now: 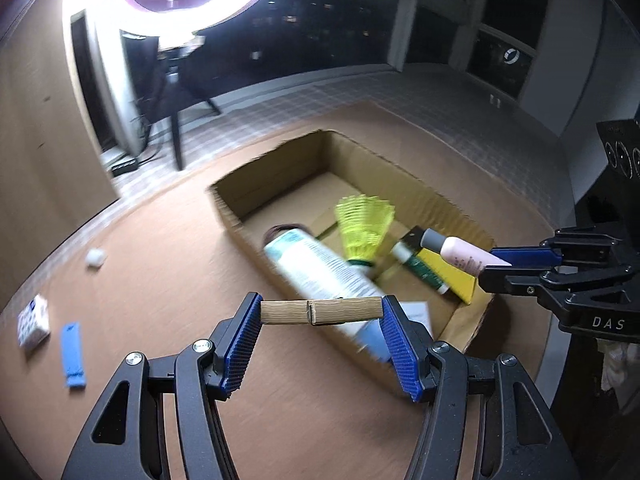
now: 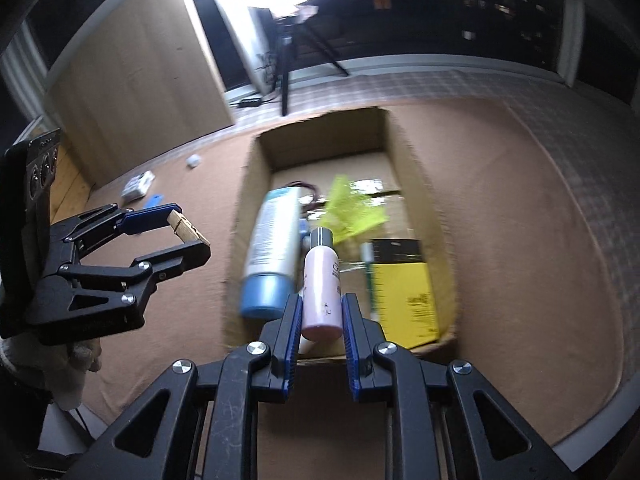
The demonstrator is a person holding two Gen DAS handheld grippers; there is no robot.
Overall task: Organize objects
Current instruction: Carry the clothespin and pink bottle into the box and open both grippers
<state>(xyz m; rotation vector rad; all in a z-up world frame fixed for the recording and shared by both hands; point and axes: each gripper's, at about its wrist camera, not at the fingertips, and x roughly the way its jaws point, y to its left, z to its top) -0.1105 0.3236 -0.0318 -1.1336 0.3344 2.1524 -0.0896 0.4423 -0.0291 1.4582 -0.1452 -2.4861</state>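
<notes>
Left wrist view: wooden clothespin (image 1: 320, 311) is pinched lengthwise in my left gripper (image 1: 320, 320) just above the cardboard box's (image 1: 280, 160) near wall, while my right gripper (image 2: 320, 312) clamps a pink bottle (image 2: 322, 284) over the box, beside the blue-capped tube (image 2: 272, 240) inside it.

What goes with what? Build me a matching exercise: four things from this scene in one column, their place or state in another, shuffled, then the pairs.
1. wooden clothespin
2. pink bottle
3. yellow shuttlecock
4. blue strip

A. lying in the cardboard box
B. on the table, outside the box
C. clamped in the left gripper
D. clamped in the right gripper

Pairs: 1-C, 2-D, 3-A, 4-B
</notes>
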